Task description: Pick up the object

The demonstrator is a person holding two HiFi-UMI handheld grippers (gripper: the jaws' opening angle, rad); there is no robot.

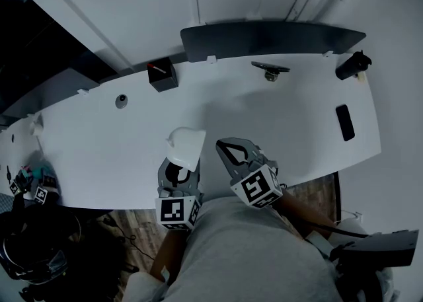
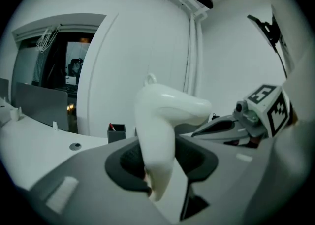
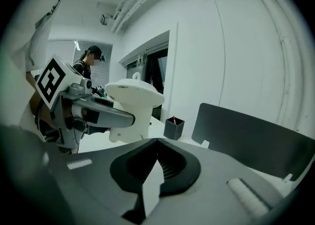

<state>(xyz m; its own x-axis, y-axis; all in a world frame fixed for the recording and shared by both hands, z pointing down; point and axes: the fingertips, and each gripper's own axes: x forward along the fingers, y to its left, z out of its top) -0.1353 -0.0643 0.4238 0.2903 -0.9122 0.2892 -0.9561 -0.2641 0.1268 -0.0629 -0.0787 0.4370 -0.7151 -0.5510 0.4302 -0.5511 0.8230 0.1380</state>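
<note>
A white, smooth, curved plastic object (image 1: 185, 143) is held clear of the white table (image 1: 99, 142), near its front edge. My left gripper (image 1: 180, 165) is shut on its lower stem, and the bulbous top sticks out beyond the jaws. In the left gripper view the object (image 2: 160, 120) fills the gap between the dark pads. My right gripper (image 1: 221, 145) hovers just to the right of it, apart from it, jaws shut together with nothing between them (image 3: 156, 145). From the right gripper view the object (image 3: 133, 101) shows to the left in the other gripper's grasp.
A black pen holder (image 1: 162, 76) stands at the table's back, beside a dark curved panel (image 1: 264, 37). A small metal stand (image 1: 269, 68), a black device (image 1: 352, 65) and a flat black slab (image 1: 344, 122) lie to the right. A person (image 3: 91, 64) stands far off.
</note>
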